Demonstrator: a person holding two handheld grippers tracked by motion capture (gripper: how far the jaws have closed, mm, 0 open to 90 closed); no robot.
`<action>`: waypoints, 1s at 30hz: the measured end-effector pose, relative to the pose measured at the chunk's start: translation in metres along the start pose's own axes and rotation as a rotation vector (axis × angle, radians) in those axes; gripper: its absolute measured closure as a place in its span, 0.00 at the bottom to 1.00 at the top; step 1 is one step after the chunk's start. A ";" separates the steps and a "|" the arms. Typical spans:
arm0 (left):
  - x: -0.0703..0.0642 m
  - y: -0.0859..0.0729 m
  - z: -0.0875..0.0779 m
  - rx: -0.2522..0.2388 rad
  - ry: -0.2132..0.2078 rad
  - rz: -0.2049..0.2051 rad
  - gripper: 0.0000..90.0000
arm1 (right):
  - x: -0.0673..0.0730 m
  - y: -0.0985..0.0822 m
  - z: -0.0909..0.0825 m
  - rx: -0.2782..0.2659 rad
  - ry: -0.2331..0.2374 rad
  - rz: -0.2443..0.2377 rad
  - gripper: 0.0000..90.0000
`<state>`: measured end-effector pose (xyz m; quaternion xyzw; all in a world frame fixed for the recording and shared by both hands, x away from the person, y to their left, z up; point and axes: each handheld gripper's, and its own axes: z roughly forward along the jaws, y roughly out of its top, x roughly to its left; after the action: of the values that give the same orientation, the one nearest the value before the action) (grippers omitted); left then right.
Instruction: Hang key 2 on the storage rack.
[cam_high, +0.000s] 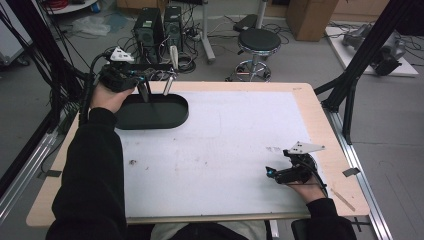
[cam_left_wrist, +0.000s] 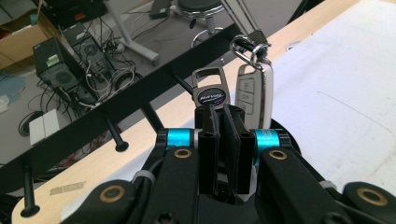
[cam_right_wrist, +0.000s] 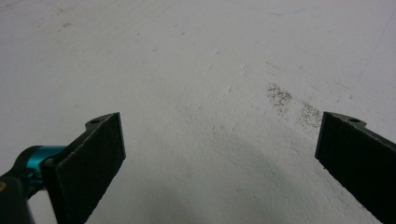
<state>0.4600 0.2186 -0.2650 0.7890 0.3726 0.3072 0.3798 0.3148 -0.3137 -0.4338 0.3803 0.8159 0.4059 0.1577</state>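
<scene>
Where the left gripper (cam_left_wrist: 223, 122) rides at the table's far left corner, its jaws are pressed together on a key set: one oval metal fob (cam_left_wrist: 210, 91) pinched at its lower end, and one white car key (cam_left_wrist: 254, 91) hanging just beside it, joined above by a ring and clip (cam_left_wrist: 246, 45). In the high view this gripper (cam_high: 150, 80) sits above the near rim of one black oval tray (cam_high: 152, 114), the key (cam_high: 173, 56) standing up at the table's far edge. A black rail with pegs (cam_left_wrist: 116, 140) runs along that far edge; three pegs can be counted in the left gripper view.

The tray lies against the left part of the white mat (cam_high: 220, 150), close to the far edge. The mat covers most of the wooden table (cam_high: 320, 125), leaving bare wood strips at the right, left and far sides. Between tray and right gripper (cam_high: 272, 173) the mat is open, marked by a few small dark specks.

The right gripper rests low near the near right corner, jaws spread wide with nothing between them; its own view has both pads (cam_right_wrist: 88, 158) over bare, scuffed mat.

Beyond the table stand one round stool (cam_high: 257, 42) and two computer towers (cam_high: 160, 27) amid cables.
</scene>
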 end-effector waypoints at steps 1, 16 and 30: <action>0.000 0.000 0.000 0.000 0.000 0.000 0.94 | 0.000 0.000 0.000 0.000 -0.001 0.002 0.01; -0.003 -0.012 0.030 0.127 0.040 -0.032 0.93 | -0.001 -0.001 -0.001 0.001 -0.003 0.012 0.01; -0.003 -0.014 0.052 0.100 0.109 -0.025 0.93 | -0.002 -0.001 -0.001 0.000 -0.006 0.014 0.01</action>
<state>0.4938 0.2031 -0.3045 0.7845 0.4173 0.3259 0.3228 0.3154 -0.3163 -0.4345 0.3873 0.8127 0.4060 0.1572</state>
